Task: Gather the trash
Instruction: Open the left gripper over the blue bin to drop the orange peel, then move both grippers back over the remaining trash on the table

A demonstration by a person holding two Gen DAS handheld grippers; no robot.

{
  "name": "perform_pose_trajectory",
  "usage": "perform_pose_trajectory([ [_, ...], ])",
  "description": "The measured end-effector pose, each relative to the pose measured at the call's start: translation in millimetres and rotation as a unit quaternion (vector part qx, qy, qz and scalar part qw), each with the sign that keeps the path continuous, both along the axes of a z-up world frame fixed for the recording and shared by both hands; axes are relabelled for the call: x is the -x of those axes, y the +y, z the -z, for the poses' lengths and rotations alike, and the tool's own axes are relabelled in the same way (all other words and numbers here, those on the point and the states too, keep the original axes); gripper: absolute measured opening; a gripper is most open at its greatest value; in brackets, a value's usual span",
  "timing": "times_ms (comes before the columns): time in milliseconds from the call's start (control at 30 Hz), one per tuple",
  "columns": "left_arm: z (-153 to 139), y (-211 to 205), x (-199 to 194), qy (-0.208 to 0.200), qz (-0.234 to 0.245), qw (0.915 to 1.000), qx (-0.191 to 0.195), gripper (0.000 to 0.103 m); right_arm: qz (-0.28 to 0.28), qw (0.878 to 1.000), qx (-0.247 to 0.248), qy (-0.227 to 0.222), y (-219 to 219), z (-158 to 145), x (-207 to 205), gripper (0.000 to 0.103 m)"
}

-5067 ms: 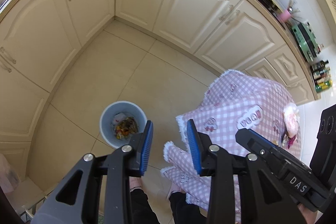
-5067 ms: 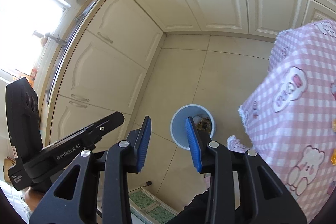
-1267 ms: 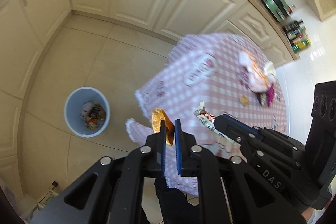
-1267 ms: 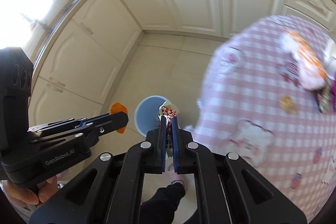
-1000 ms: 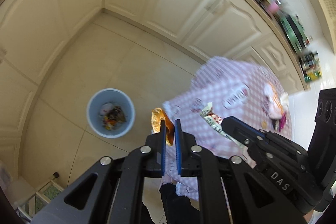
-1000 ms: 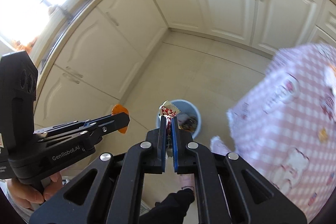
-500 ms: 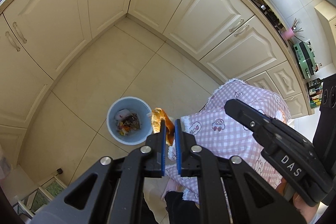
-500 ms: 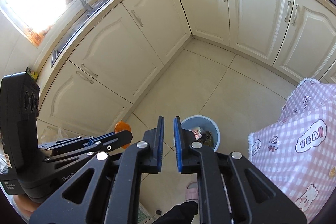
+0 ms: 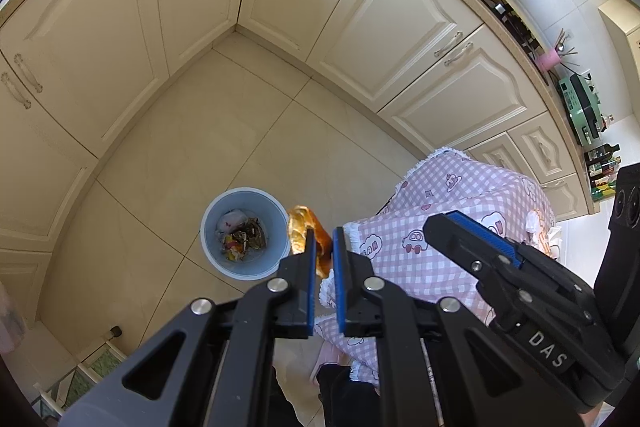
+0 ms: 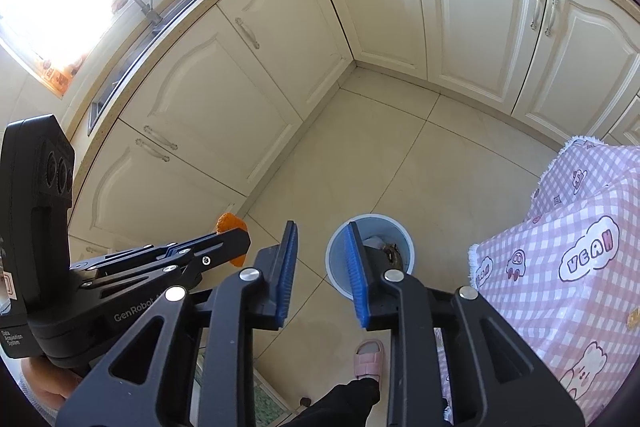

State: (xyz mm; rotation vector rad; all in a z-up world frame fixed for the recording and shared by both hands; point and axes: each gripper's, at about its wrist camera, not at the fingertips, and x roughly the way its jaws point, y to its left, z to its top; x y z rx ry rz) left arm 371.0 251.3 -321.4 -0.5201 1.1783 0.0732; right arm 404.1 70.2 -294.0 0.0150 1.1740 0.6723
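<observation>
Beside the bin [image 9: 245,233] on the floor, checked tablecloth [image 9: 448,227]; left gripper [image 9: 322,247] pinches orange wrapper [image 9: 302,227] above the bin's edge. Right gripper [image 10: 322,267] gapes empty over bin; only left view shows the trash [image 9: 242,237] clearly.

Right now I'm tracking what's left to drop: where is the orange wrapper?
In the left wrist view, the orange wrapper is pinched in the left tongs, just right of the blue bin.

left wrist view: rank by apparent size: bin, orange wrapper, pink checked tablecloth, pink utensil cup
1. pink checked tablecloth
2. bin
3. orange wrapper, held close to the lens, so it looks inflated
4. pink utensil cup, far off
</observation>
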Motion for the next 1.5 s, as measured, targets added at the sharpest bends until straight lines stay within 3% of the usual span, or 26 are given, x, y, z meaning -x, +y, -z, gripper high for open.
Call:
perform_pose_trajectory([
  [233,-5,-5,-9,-0.006,-0.005,0.9999,-0.01,0.009,0.015,1.0,-0.003,-0.002,-12,-4,-3,0.03],
  [333,-6,-7,-11,-0.005,-0.008,0.9999,-0.01,0.021,0.02,1.0,-0.004,-0.003,-19,-4,-5,0.031],
  [467,-6,-15,-14,0.003,-0.014,0.9998,-0.016,0.028,0.027,1.0,-0.005,-0.003,-28,-4,-7,0.034],
  [800,-6,-56,-25,0.01,0.001,0.9998,-0.018,0.03,0.044,0.999,-0.011,-0.003,-70,-7,-13,0.035],
  [1133,-2,-186,-56,0.012,0.093,0.9955,-0.015,0.032,0.124,0.992,-0.006,-0.007,-191,-11,-25,0.036],
  [1500,28,-381,-88,0.03,0.223,0.9745,0.006,0.035,0.239,0.97,0.035,-0.018,-363,-8,-18,0.038],
])
